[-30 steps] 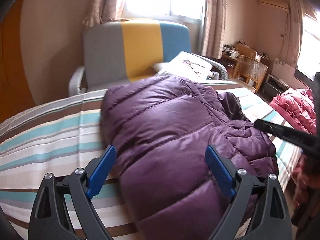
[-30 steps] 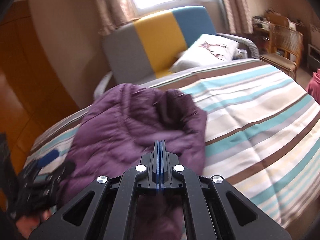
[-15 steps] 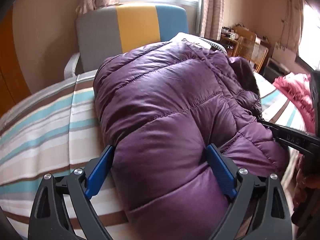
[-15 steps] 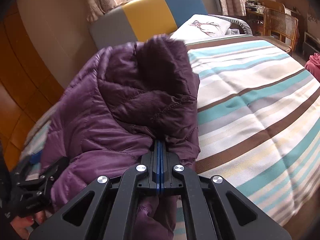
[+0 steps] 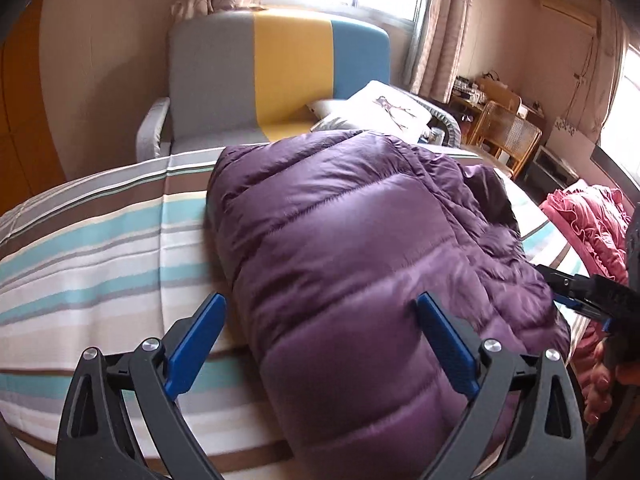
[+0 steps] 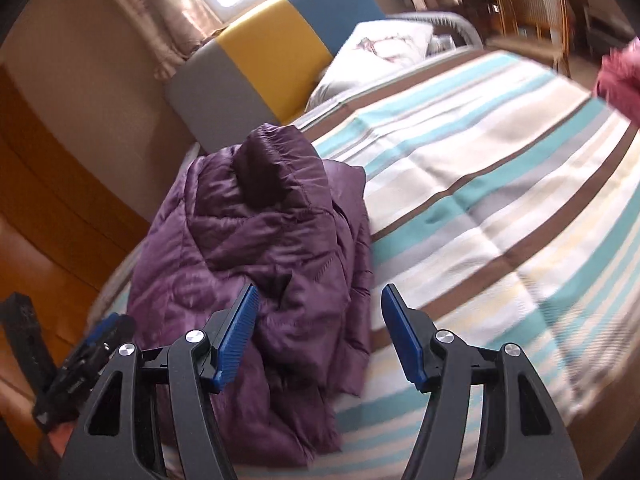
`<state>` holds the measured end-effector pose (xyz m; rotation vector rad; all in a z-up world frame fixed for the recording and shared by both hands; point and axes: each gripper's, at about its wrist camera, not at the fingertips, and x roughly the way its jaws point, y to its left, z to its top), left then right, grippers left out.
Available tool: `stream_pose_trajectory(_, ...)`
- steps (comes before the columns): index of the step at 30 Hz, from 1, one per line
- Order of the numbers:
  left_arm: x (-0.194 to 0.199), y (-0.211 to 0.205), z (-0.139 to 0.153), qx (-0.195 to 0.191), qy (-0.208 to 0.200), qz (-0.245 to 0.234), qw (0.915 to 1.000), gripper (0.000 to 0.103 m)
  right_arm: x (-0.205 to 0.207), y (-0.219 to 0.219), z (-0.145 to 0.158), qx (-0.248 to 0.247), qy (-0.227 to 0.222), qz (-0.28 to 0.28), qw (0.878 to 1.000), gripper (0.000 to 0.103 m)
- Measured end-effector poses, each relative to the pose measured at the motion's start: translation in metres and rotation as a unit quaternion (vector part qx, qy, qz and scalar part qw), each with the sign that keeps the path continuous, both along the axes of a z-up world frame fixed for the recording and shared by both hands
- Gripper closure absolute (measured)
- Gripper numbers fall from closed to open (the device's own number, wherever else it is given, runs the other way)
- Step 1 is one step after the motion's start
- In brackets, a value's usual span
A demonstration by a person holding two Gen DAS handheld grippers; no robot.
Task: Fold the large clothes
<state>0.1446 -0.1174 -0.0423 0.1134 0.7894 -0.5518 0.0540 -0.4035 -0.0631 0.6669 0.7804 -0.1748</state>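
Hovering at the near edge of the bed (image 5: 88, 240), the left tongs (image 5: 320, 344) stand spread wide with nothing between the blue pads; the near end of the purple down jacket (image 5: 344, 264) bulges up in the gap without being gripped. The right tongs (image 6: 320, 340) are likewise parted and empty, the left pad close against the jacket's (image 6: 260, 248) rumpled side, the right pad over bare striped cover. Half a second ago those right tongs were shut tight on a fold of the jacket, which stood heaped high; now they have let go and the bundle has sunk lower and flatter, lying lengthwise on the stripes toward the left part of the bed. This looks like the release after carrying one fold over, with the jacket a thick, roughly doubled pad. Next, I judge, comes a fresh pinch on an edge or loose end, the dark lining showing on its right side, to tidy or fold again; the slippery, puffy shell will want a deep bite. Farther back sit a pillow (image 5: 384, 108), a grey, yellow and blue chair (image 5: 280, 76), and a pink garment (image 5: 592, 224) off right.
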Motion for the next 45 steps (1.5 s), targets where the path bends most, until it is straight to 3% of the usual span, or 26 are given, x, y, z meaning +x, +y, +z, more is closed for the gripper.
stream_pose_trajectory(5,0.022,-0.016,-0.019,0.032,0.058,-0.042,0.9970,0.005,0.032,-0.011,-0.031,0.058,0.048,0.000,0.997,0.038)
stream_pose_trajectory(8,0.023,-0.011,-0.029,0.021,0.078,-0.048,0.9956,0.005,0.034,-0.012,-0.050,0.086,0.059,0.003,0.995,0.035)
stream_pose_trajectory(12,0.024,-0.005,-0.036,0.001,0.086,-0.047,0.9952,0.004,0.033,-0.007,-0.051,0.061,0.048,0.020,0.997,0.036)
stream_pose_trajectory(15,0.029,-0.008,-0.036,0.002,0.089,-0.047,0.9950,0.002,0.041,-0.010,-0.051,0.069,0.049,0.033,0.996,0.043)
stream_pose_trajectory(19,0.037,-0.011,-0.037,0.007,0.091,-0.066,0.9936,0.002,0.050,-0.010,-0.050,0.067,0.051,0.048,0.995,0.043)
stream_pose_trajectory(24,0.038,-0.005,-0.027,-0.013,0.093,-0.077,0.9926,0.002,0.054,-0.021,-0.052,0.088,0.053,0.070,0.992,0.042)
stream_pose_trajectory(28,0.042,0.000,-0.028,-0.022,0.102,-0.084,0.9910,0.002,0.063,-0.018,-0.051,0.074,0.065,0.097,0.990,0.038)
stream_pose_trajectory(32,0.054,0.003,-0.046,-0.054,0.151,-0.075,0.9842,0.002,0.070,-0.015,-0.051,0.061,0.066,0.102,0.991,0.039)
stream_pose_trajectory(34,0.055,0.003,-0.051,-0.068,0.161,-0.070,0.9821,0.002,0.070,-0.013,-0.050,0.059,0.059,0.106,0.991,0.047)
stream_pose_trajectory(40,0.046,0.006,-0.042,-0.065,0.130,-0.069,0.9870,0.002,0.065,-0.008,-0.047,0.054,0.052,0.105,0.992,0.056)
stream_pose_trajectory(45,0.031,0.011,-0.025,-0.009,0.030,-0.074,0.9968,0.002,0.062,0.011,-0.035,0.011,0.059,0.110,0.992,0.057)
